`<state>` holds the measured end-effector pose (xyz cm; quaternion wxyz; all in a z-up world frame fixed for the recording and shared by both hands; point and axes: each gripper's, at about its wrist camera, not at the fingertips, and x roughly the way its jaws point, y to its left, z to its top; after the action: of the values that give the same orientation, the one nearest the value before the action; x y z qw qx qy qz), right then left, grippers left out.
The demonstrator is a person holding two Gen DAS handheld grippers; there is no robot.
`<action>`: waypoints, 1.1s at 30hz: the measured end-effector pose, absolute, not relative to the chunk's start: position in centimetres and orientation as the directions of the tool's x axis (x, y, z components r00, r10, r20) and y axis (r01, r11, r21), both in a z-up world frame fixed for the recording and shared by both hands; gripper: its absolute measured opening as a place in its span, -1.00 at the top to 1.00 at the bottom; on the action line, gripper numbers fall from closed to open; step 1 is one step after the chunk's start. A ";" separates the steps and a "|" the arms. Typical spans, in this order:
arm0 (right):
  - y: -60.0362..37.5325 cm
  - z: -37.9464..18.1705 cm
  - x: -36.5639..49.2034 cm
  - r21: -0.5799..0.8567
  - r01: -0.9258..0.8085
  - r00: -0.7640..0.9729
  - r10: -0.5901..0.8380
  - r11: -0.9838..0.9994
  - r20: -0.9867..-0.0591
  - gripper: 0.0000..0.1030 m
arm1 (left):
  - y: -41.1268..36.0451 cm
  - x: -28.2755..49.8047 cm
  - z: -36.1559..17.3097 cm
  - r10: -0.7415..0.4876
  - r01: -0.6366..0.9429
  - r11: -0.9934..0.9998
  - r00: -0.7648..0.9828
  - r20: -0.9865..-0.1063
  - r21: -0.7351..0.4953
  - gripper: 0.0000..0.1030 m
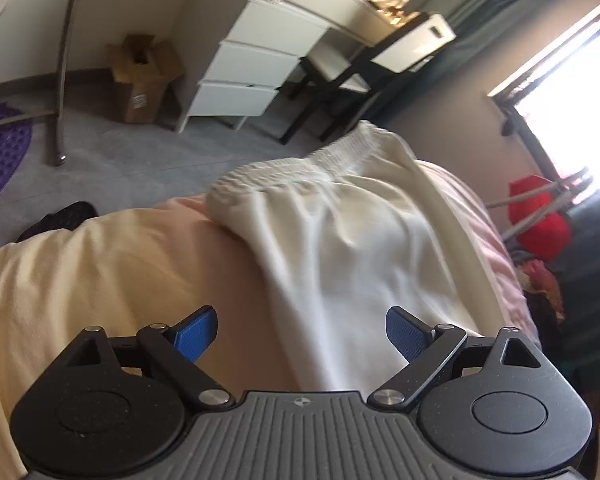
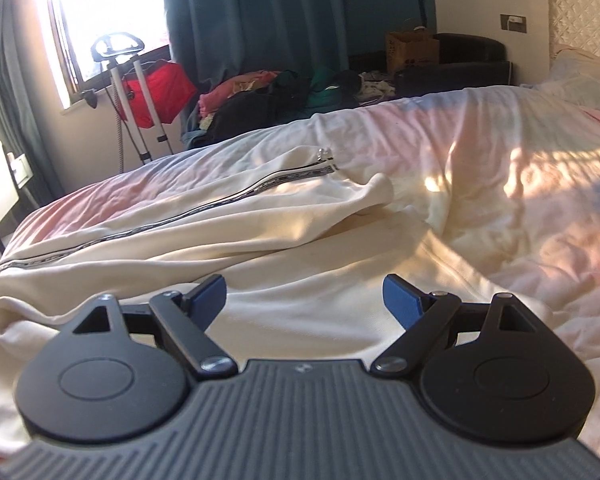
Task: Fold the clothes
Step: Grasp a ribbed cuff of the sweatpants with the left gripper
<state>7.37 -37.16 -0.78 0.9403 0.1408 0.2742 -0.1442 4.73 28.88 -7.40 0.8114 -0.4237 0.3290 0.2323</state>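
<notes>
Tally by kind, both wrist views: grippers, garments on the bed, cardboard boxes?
Grippers: 2, left gripper and right gripper, both open over cloth.
Garments on the bed: 1 cream jacket; its ribbed hem shows in the left view.
Cardboard boxes: 2, box on the floor and box by the wall.
Total: 5

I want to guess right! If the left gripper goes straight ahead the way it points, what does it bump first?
Probably the white garment lying on the bed. The left gripper has its jaws open just above the cloth, which stretches ahead to the gathered waistband. Depth is hard to judge here.
</notes>
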 end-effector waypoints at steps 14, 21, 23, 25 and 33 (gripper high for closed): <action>-38.8 -1.1 8.1 0.239 0.374 0.799 -0.181 0.896 -0.573 -0.68 | 30.1 5.7 -8.8 0.007 -0.463 0.488 0.850 -0.526 -0.740 -0.56; -44.5 -1.9 6.1 0.535 0.404 0.840 -0.069 0.742 -0.539 -0.68 | 29.1 6.9 -9.8 -0.045 -0.499 0.534 0.789 -0.612 -0.682 -0.26; -47.0 -2.6 4.9 0.595 0.477 0.830 -0.110 0.647 -0.547 -0.68 | 29.5 6.7 -10.6 -0.062 -0.502 0.502 0.791 -0.608 -0.704 -0.23; -49.0 -3.8 3.6 0.627 0.559 0.801 -0.157 0.542 -0.578 -0.70 | 30.0 6.5 -11.2 -0.072 -0.509 0.469 0.793 -0.605 -0.722 -0.12; -53.9 -10.2 -0.6 0.751 0.639 0.768 -0.095 0.164 -0.633 -0.71 | 30.9 5.7 -12.0 -0.055 -0.521 0.425 0.802 -0.595 -0.741 0.62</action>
<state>-0.59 -53.89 -10.25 0.7277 0.5955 0.2284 -0.2523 5.69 30.91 -11.97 0.7965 -0.5161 0.2790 0.1460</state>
